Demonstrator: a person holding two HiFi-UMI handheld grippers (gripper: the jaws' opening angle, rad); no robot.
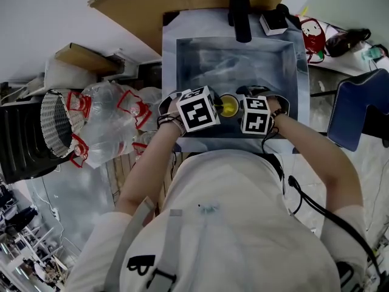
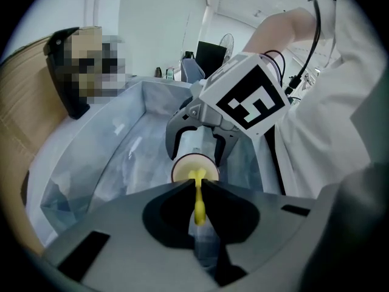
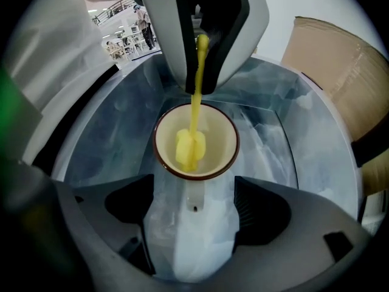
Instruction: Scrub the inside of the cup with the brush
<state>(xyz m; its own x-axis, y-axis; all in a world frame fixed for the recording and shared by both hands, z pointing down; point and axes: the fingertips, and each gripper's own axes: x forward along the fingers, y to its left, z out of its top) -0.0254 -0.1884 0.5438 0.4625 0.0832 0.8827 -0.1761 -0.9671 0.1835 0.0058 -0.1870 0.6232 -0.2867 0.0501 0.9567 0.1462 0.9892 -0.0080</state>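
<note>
A cup (image 3: 222, 140) with a cream inside and a brown rim lies tilted over the sink, its mouth facing the left gripper. My right gripper (image 3: 193, 215) is shut on the cup's white body. Held in my shut left gripper (image 2: 195, 186) is the thin handle of a yellow brush (image 2: 197, 202). The brush head (image 3: 190, 148) sits inside the cup, near its bottom. In the head view the two grippers face each other just above the sink's near edge, with the cup (image 1: 228, 106) between their marker cubes.
The sink (image 1: 182, 59) is lined with crinkled clear plastic. A black tap (image 1: 239, 11) stands at its far side, beside brown cardboard (image 1: 152, 5). Clear bags (image 1: 109, 120) and a mesh bin (image 1: 58, 123) are at the left, a blue chair (image 1: 355, 108) at the right.
</note>
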